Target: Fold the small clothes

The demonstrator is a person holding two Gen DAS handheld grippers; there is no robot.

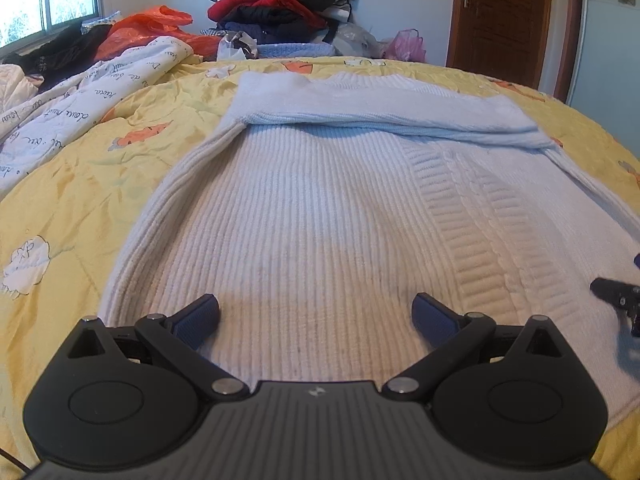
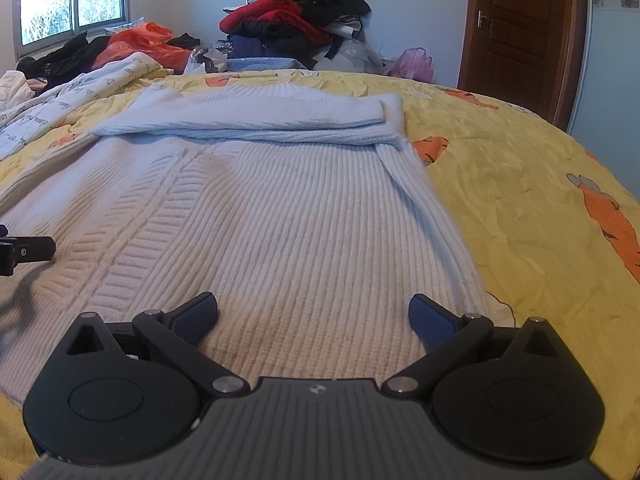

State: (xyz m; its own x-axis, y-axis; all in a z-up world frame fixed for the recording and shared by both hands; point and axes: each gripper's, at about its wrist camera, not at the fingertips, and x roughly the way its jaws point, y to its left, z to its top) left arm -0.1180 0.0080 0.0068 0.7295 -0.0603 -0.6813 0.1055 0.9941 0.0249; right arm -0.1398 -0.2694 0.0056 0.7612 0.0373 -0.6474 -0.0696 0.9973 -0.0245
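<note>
Sweater (image 1: 320, 208) white, ribbed knit; bedspread (image 2: 520, 184) yellow, orange carrot-like print, possibly cartoon; clothes pile (image 1: 280, 4) red, black, navy

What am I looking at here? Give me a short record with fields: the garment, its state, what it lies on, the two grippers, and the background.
garment: white knit sweater
state: laid flat, sleeves folded across the far end
surface: yellow quilt with orange prints
left gripper: open, empty, over the sweater's near edge
right gripper: open, empty, over the near edge too
background: pile of clothes, window, brown door
</note>
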